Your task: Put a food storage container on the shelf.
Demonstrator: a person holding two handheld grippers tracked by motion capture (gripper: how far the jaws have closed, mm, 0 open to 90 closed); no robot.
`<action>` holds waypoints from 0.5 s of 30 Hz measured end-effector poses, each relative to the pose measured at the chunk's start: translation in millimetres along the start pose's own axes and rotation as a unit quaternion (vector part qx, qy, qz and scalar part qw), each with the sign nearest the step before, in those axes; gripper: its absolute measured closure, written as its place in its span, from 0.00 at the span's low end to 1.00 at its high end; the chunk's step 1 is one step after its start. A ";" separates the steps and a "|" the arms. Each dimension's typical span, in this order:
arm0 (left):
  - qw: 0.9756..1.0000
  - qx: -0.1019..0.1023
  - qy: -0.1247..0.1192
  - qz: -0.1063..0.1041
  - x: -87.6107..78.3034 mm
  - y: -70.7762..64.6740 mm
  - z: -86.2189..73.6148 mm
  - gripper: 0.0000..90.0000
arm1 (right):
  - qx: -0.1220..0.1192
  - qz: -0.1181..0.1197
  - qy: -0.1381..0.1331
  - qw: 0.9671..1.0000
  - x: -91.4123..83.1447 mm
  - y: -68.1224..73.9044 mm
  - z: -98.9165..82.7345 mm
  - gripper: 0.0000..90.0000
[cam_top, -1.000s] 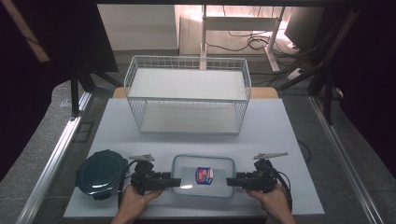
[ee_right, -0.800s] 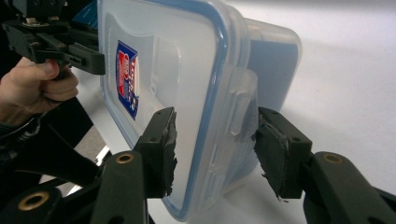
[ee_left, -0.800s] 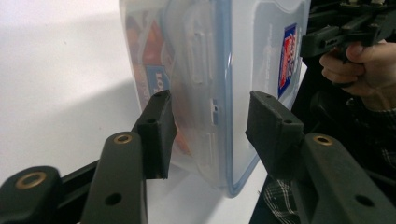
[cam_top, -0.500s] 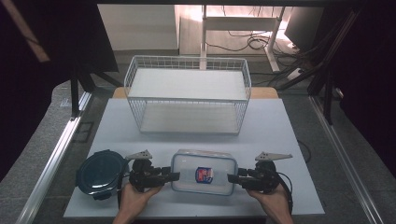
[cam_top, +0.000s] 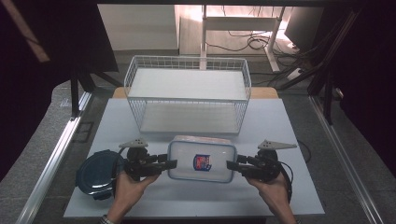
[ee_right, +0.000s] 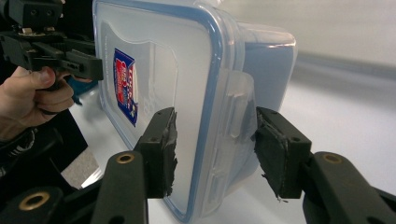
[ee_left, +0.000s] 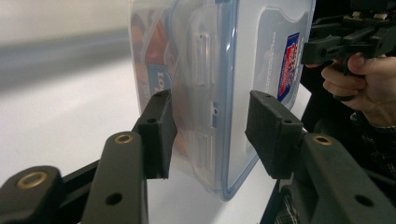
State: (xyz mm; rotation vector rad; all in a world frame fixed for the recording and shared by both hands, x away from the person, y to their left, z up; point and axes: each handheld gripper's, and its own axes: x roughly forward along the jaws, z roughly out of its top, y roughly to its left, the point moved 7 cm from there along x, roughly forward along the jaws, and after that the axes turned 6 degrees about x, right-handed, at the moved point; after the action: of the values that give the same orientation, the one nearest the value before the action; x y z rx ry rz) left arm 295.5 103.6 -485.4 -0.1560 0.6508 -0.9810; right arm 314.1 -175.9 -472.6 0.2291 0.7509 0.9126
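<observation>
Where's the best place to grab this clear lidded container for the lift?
Grip the clear lidded container at its two short ends, over the lid's latch flaps, coming in level from either side. Left gripper and right gripper sit there now. The box is long and flat, so end grips likely keep it level.

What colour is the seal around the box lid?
Blue, on the clear box; clearest in the right gripper view.

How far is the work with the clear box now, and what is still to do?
Done: both grippers, left and right, clamp the ends of the lidded box, each at a side latch. In hand: the box appears raised off the table, carried level between them. Left: probably to move it forward and lower it into the wire basket, which holds nothing yet. The dark round lid lies untouched.
</observation>
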 end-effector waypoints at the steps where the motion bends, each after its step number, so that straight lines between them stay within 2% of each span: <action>1: 1.000 0.003 -0.001 0.003 -2.8 1.2 6.3 0.58 | 0.000 0.002 -0.003 1.000 0.4 0.3 3.3 0.56; 5: 1.000 0.007 -0.007 0.009 -11.0 6.9 25.1 0.58 | -0.002 0.011 -0.009 1.000 4.1 3.1 21.9 0.56; 15: 1.000 0.013 -0.022 0.015 -23.6 23.7 69.8 0.58 | -0.015 0.012 -0.024 1.000 10.4 6.3 68.8 0.56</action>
State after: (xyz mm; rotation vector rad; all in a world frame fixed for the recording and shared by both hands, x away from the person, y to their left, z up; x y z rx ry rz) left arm 343.7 124.7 -428.7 -0.1450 0.5980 -0.9532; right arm 360.5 -155.2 -424.6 0.2328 0.6910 0.9376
